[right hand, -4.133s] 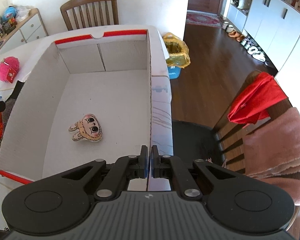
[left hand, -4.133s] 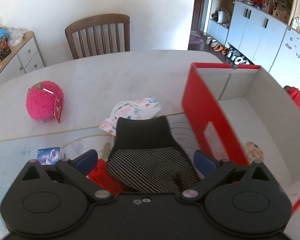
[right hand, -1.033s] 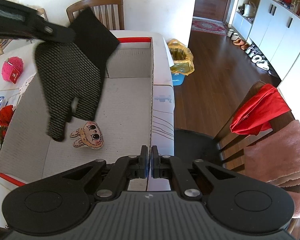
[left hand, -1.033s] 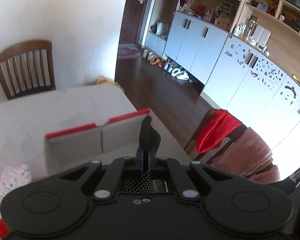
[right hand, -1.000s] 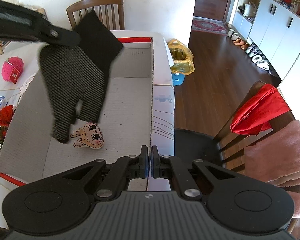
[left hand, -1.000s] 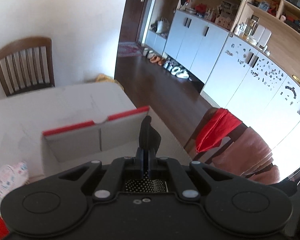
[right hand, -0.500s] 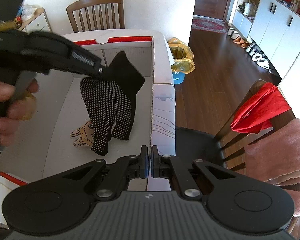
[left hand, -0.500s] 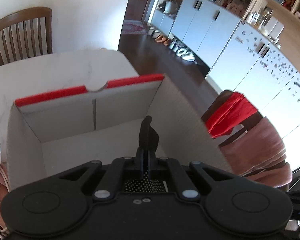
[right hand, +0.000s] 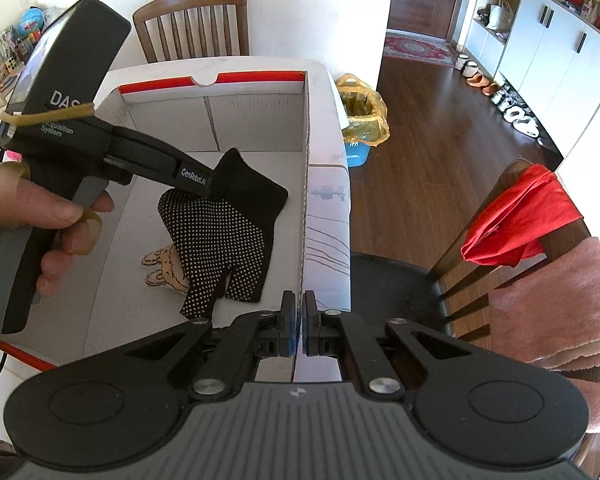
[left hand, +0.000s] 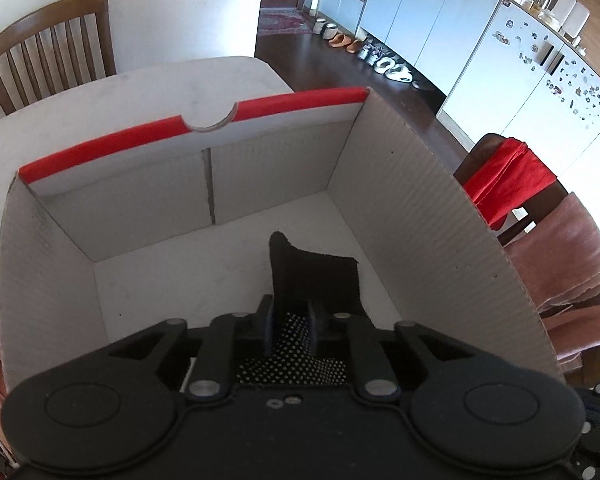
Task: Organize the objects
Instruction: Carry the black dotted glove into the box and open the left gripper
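A black glove with white grip dots (right hand: 228, 236) lies in the white cardboard box with red rims (right hand: 260, 77), draped over part of a flat bunny-face toy (right hand: 164, 268). My left gripper (left hand: 289, 330) is over the box floor; its fingers stand a little apart with the glove (left hand: 314, 276) between them and slack. It also shows from the side in the right wrist view (right hand: 204, 180). My right gripper (right hand: 299, 330) is shut and empty, just above the box's near right wall (right hand: 305, 216).
The box (left hand: 420, 208) fills the right end of the white table (left hand: 180, 84). A wooden chair (right hand: 192, 24) stands behind it. A chair draped with red cloth (right hand: 520, 216) and a pink towel stands to the right. A bin with a yellow bag (right hand: 360, 120) is on the floor.
My left gripper has lowered the glove into the box and its fingers have parted. The glove now rests on the box floor over the bunny toy. My right gripper has not moved.
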Tool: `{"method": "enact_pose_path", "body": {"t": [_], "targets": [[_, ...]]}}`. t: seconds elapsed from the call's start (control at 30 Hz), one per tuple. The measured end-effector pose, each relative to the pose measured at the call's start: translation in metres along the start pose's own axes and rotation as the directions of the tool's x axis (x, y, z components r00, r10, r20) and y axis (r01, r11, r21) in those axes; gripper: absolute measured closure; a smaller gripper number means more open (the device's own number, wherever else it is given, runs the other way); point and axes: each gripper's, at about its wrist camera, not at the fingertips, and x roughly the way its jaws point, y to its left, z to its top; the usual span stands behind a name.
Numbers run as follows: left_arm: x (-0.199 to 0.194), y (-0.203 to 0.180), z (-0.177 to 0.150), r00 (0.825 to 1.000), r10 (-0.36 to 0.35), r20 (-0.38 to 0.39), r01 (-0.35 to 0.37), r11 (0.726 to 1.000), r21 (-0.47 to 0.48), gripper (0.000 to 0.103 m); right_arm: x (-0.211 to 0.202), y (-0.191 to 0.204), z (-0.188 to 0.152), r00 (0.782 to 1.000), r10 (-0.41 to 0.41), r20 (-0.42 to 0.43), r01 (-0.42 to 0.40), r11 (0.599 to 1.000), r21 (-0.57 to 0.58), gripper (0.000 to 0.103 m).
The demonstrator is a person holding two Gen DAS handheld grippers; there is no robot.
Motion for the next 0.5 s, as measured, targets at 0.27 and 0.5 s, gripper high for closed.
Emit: {"method": "enact_pose_path", "body": {"t": [0.27, 0.5], "targets": [[-0.011, 0.001, -0.001, 1.000, -0.004, 0.016, 0.004, 1.000, 0.002, 0.071, 0.000, 0.000, 0.000, 1.000, 0.000, -0.001, 0.000, 1.000, 0.005, 0.101], [-0.036, 0.002, -0.006, 0.999, -0.010, 0.048, 0.011, 1.000, -0.009, 0.071, 0.000, 0.001, -0.001, 1.000, -0.002, 0.001, 0.002, 1.000, 0.006, 0.101]]}}
